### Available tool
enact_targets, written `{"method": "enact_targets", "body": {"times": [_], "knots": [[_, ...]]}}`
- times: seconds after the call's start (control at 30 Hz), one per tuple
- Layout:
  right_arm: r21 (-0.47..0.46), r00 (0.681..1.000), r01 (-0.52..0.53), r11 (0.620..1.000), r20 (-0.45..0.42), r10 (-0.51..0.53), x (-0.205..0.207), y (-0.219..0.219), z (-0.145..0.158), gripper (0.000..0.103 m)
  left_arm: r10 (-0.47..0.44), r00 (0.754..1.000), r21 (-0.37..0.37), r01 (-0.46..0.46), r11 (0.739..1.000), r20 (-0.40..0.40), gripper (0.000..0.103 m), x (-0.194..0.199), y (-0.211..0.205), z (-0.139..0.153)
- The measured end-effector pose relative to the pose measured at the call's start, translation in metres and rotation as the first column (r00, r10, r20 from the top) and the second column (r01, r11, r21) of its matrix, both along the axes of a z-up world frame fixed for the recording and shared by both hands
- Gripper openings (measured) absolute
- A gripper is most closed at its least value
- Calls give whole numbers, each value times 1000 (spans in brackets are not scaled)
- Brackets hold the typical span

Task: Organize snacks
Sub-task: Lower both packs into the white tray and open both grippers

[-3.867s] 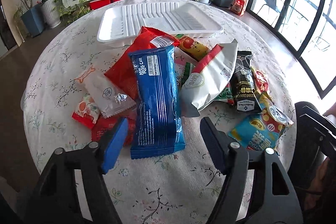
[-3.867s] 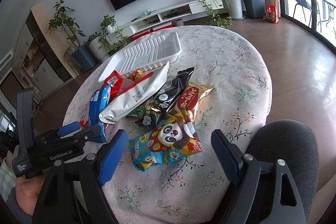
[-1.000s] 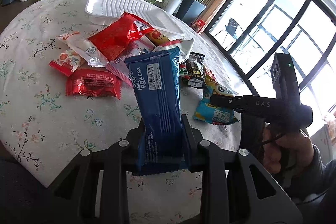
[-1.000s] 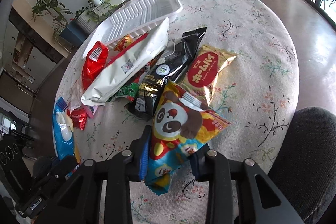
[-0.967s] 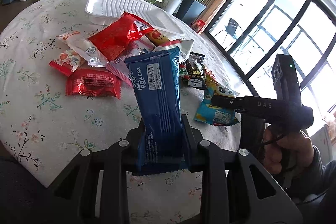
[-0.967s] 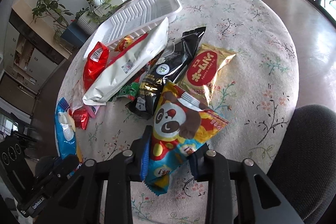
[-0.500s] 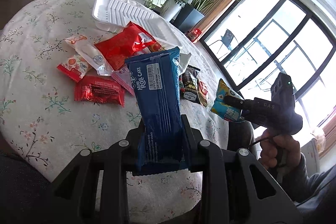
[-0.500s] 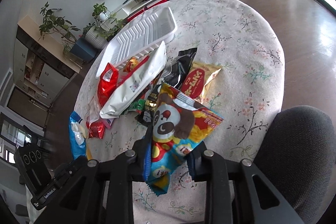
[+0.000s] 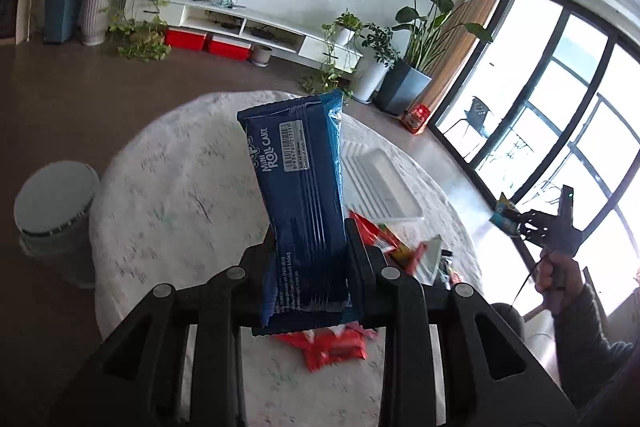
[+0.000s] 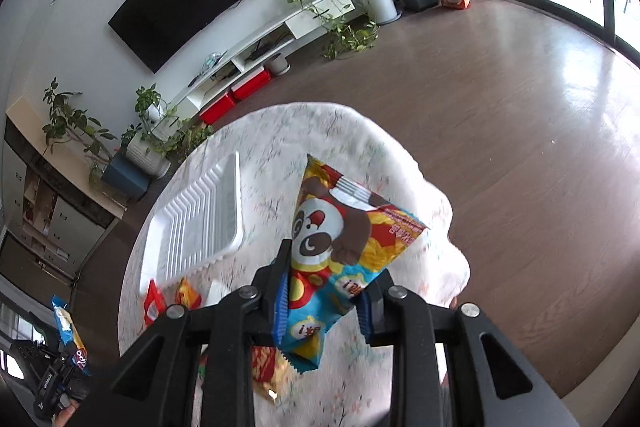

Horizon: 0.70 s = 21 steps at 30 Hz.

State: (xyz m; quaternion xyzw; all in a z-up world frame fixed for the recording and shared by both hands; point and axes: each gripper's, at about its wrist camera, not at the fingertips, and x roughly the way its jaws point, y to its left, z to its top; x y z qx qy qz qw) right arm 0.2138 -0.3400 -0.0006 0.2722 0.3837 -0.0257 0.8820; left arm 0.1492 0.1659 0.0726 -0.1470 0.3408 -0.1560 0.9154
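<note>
- Pinching the blue Mini Roll Cake pack (image 9: pixel 300 203), the left tongs (image 9: pixel 310 259) hold it clear above the worktop (image 9: pixel 180 195).
- Right tongs (image 10: pixel 322 291) clamp the panda snack bag (image 10: pixel 340 239), lifted beside the white tray (image 10: pixel 200 223).
- Red packets (image 9: pixel 332 347) lie below.

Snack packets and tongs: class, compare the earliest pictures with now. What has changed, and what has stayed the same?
Both tongs, open above the pile at first, closed on packets and lifted them off the table: the left tongs hold the blue roll cake packet, the right tongs the panda snack bag. The white tray remains empty, and the other snacks stay on the table.
</note>
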Motion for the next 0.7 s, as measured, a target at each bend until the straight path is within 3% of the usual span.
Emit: {"method": "enact_targets", "body": {"times": [0.2,0.33,0.47,0.7], "knots": [[-42,991,-107,993,77,110,74,25,40,29,-50,999,147,49,988,2,26,89,-15,30],[-29,963,-249,968,97,250,124,68,49,29,-113,993,173,117,978,-29,26,145,-44,27],[-31,930,-364,931,40,365,169,113,31,29,-184,976,233,207,950,-116,26,188,-82,1],[-57,865,-500,864,-81,496,205,165,-14,29,-191,953,257,251,933,-235,26,231,-126,-66]]}}
